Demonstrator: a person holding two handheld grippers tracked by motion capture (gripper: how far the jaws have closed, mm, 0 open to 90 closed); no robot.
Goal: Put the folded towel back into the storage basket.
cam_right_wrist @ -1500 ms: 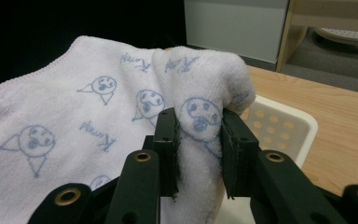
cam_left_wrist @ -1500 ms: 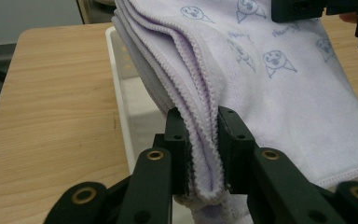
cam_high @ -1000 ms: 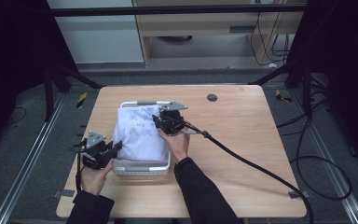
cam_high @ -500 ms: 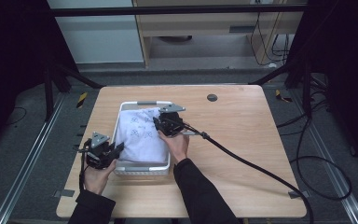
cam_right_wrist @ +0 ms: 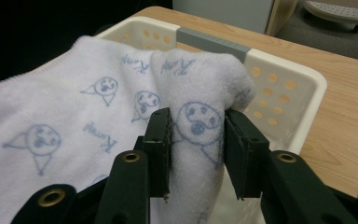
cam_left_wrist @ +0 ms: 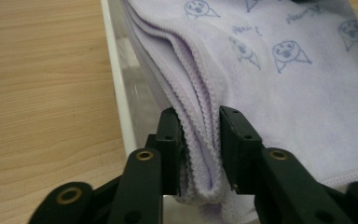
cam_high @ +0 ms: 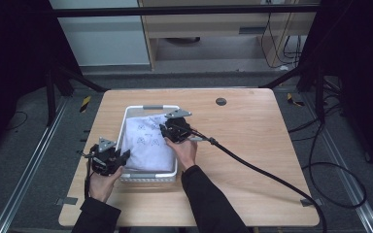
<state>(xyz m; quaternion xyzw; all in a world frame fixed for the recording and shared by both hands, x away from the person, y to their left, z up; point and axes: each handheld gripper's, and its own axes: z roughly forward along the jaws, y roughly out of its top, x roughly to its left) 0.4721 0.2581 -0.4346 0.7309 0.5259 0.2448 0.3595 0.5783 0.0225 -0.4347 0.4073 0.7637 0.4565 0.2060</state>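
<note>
Two grippers are gripping one pale lilac towel [cam_high: 148,141] that is lying in a white perforated basket [cam_high: 148,175] on the wooden tabletop [cam_high: 252,141]. The left gripper [cam_high: 119,158] is sitting at the basket's near left corner, and in the left gripper view its fingers [cam_left_wrist: 170,144] are pinching the towel's folded, stitched edge just inside the basket's white rim [cam_left_wrist: 119,98]. The right gripper [cam_high: 167,130] is working at the basket's right side, towards the far end; in the right gripper view its fingers [cam_right_wrist: 158,149] are squeezing a raised bunch of the towel [cam_right_wrist: 74,116], printed with small blue faces, with the basket's grey handle [cam_right_wrist: 212,39] showing beyond. A black cable [cam_high: 272,177] is trailing from the right gripper across the tabletop.
</note>
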